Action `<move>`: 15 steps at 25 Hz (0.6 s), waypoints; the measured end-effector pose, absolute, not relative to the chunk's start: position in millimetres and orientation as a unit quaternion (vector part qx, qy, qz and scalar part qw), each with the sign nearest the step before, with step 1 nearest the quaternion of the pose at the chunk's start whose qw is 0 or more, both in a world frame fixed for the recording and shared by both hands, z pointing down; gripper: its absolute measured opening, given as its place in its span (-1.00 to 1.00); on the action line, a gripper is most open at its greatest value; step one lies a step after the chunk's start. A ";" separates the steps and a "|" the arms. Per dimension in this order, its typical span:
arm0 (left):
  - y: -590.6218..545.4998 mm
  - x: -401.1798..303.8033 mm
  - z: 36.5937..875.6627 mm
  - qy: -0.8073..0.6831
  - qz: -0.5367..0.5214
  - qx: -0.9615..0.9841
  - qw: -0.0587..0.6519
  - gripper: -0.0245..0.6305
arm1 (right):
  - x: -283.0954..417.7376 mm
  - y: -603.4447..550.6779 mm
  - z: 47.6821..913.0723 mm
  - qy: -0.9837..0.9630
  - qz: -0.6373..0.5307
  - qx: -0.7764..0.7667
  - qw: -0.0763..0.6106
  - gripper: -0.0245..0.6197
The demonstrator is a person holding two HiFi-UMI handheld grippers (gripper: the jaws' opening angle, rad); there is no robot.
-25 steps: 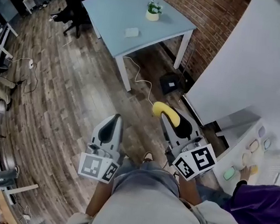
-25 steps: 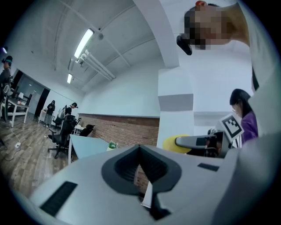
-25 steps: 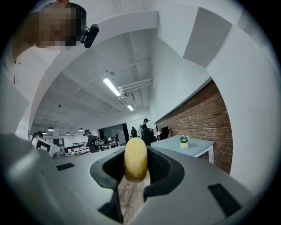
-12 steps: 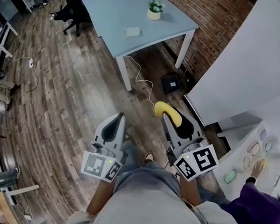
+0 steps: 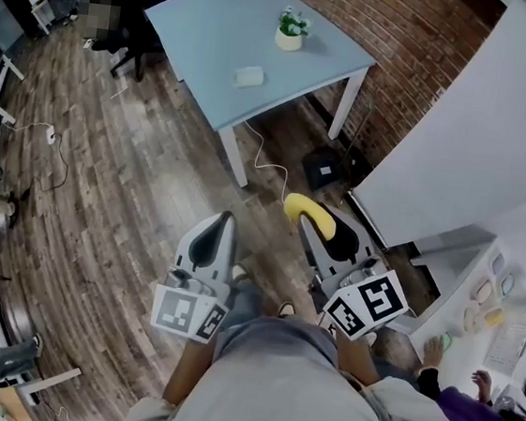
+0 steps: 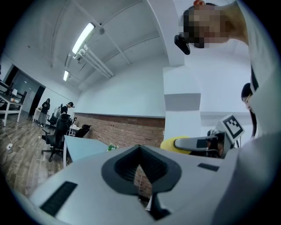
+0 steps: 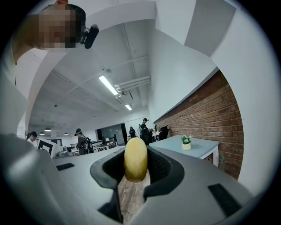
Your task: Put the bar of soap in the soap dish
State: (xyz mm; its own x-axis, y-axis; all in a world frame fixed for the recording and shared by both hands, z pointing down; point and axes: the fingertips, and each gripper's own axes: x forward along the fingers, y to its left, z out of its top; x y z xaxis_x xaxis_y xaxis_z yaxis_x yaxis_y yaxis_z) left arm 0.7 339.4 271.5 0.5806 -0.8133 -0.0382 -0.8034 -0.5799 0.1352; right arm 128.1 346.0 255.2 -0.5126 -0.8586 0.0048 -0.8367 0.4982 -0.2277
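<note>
A yellow oval bar of soap (image 5: 311,215) (image 7: 135,159) sticks out of my right gripper (image 5: 316,225) (image 7: 136,173), which is shut on it and held level above the wooden floor. My left gripper (image 5: 213,239) (image 6: 140,156) is beside it, jaws together and empty. In the left gripper view the soap (image 6: 173,144) shows to the right. Ahead stands a light blue table (image 5: 209,19) (image 7: 199,148) with a small pale soap dish (image 5: 248,77) near its front edge and a potted plant (image 5: 290,27) (image 7: 186,141) behind it.
A black box (image 5: 323,167) with a white cable lies on the floor by the table leg, against the brick wall (image 5: 405,42). A white partition (image 5: 479,135) and a white counter (image 5: 480,296) with small coloured items stand at the right. A person's hand (image 5: 434,352) rests there.
Both grippers have travelled forward with the person, and the blue table sits a little nearer in the head view. The soap stays in the right gripper. The hand at the counter has moved down.
</note>
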 end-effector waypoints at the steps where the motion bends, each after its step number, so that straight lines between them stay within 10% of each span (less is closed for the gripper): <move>1: 331.0 -2.6 271.0 -0.454 -0.048 0.888 0.052 -0.91 | 124.2 338.3 254.8 0.863 -0.100 -0.492 0.054 -0.56; 15: 233.6 -45.7 269.2 -0.429 -0.051 0.900 0.057 -0.92 | 74.5 253.9 252.8 0.849 -0.096 -0.518 0.037 -0.56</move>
